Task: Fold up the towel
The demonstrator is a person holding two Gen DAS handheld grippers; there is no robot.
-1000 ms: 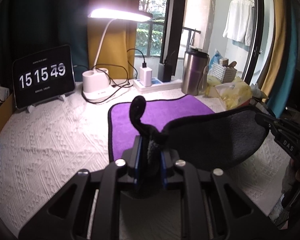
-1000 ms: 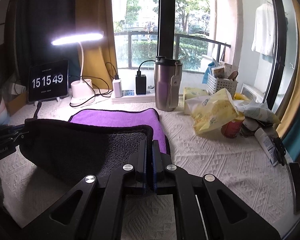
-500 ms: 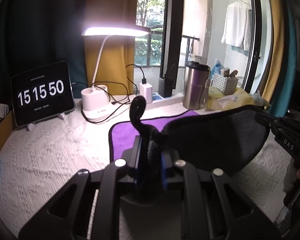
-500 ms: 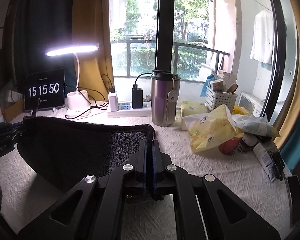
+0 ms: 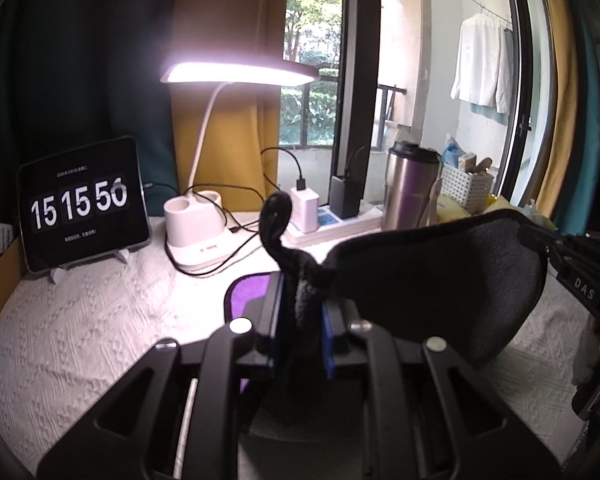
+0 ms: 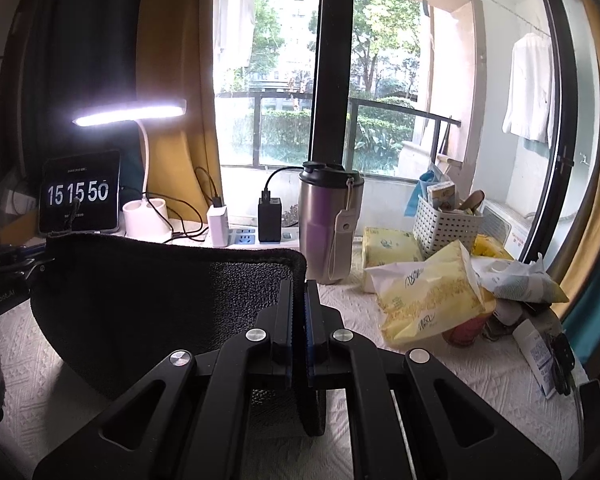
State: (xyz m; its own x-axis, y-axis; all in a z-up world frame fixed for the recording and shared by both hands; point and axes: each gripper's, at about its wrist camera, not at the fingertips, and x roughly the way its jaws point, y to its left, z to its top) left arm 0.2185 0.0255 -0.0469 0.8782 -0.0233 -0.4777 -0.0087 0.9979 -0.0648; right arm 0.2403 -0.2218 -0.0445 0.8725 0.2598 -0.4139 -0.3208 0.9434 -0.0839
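The towel (image 5: pixel 440 280) is held in the air above the table (image 5: pixel 100 320), stretched between the two grippers so that its dark, near-black plush face is turned toward both cameras. The left gripper (image 5: pixel 300 320) has its jaws closed on one corner, which stands up between the blue pads as a bunched, thick ridge; a narrow hanging loop (image 5: pixel 274 216) curls upward from this corner. The right gripper (image 6: pixel 298 320) has its jaws closed on the opposite upper corner, where the cloth lies flat and thin between the pads. In the right wrist view the towel (image 6: pixel 160 300) shows a stitched, rolled hem along a nearly level top edge, a rounded corner by the fingers, and a lower edge sagging in a broad curve. A small patch of purple (image 5: pixel 248 300), bordered in black, appears just left of the left gripper's fingers and low against the table; it cannot be told whether this is the towel's other face. Behind stand a lit desk lamp (image 5: pixel 236 74), a clock display (image 5: pixel 80 204) and a steel tumbler (image 6: pixel 330 224).
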